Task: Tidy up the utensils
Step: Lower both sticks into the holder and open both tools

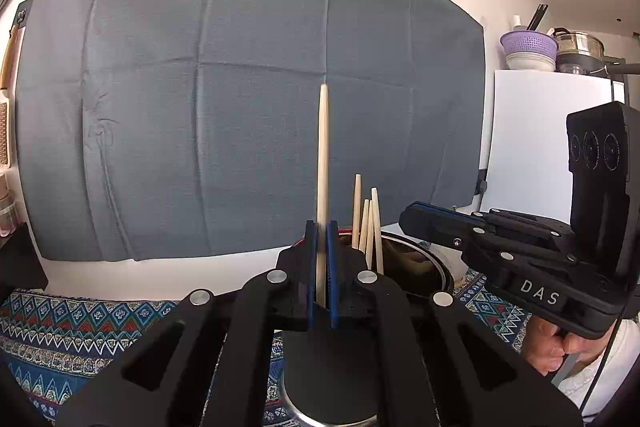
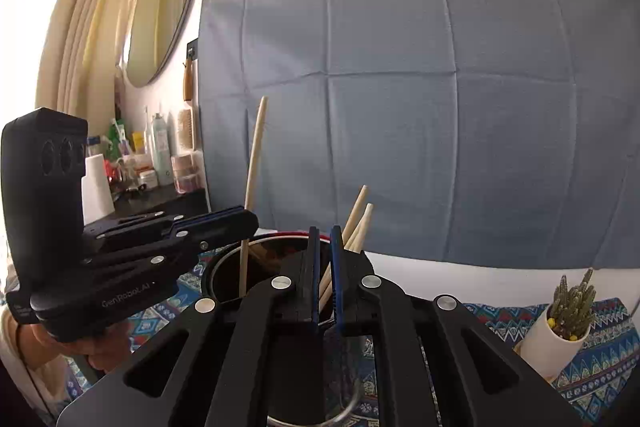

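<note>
1. Our left gripper (image 1: 322,267) has its blue pads pressed narrowly against a single wooden chopstick (image 1: 322,163), clamped near its lower part.
2. That chopstick stands upright, its long axis vertical and its tapered tip pointing up, above the steel pot (image 1: 434,267); in the right wrist view it leans slightly.
3. Our right gripper (image 2: 325,267) keeps a narrow gap between its jaws; several chopsticks (image 2: 352,227) show in that gap, but we cannot tell whether they are pinched.
4. These chopsticks stand in the pot, leaning, tips up.
5. The pot sits on a patterned cloth (image 1: 80,315).
</note>
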Demonstrator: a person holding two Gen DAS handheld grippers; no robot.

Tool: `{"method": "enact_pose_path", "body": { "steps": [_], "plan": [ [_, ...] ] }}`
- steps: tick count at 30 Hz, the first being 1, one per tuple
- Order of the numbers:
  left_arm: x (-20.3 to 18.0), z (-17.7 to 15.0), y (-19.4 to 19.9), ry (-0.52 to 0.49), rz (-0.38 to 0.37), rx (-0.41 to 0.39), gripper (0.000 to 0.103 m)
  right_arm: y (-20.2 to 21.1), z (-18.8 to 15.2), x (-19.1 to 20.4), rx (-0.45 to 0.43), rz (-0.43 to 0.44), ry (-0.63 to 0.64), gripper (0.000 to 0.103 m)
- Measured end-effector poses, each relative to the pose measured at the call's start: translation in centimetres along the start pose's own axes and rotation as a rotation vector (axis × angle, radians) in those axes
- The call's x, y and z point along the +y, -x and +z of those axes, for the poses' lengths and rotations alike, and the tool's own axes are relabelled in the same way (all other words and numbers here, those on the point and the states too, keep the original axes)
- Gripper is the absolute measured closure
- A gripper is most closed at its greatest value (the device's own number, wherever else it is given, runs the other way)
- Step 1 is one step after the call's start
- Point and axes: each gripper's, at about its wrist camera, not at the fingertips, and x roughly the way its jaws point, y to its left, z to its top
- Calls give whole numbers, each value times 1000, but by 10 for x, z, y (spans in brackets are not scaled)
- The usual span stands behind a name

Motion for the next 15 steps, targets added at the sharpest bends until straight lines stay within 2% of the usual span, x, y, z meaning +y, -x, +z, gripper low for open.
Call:
{"method": "enact_pose_path", "body": {
  "steps": [1,3,7,12,13,14,15],
  "plan": [
    [0,0,2,2,1,5,89,1,1,-2,1,0,-3,98],
    [0,0,6,-14,7,13,62,7,4,-6,-9,-12,-8,97],
    [0,-1,16,-27,20,19,48,16,8,-14,-6,-33,-19,96],
    [-1,-2,28,-31,44,52,24,26,9,-20,36,-66,-22,96],
    [-1,-3,32,-35,47,62,23,28,8,-21,50,-74,-20,95],
    [-2,-4,35,-36,51,73,18,30,7,-21,64,-80,-21,93],
    [-3,-6,37,-38,58,90,12,32,6,-22,81,-85,-22,84]
  ]
}}
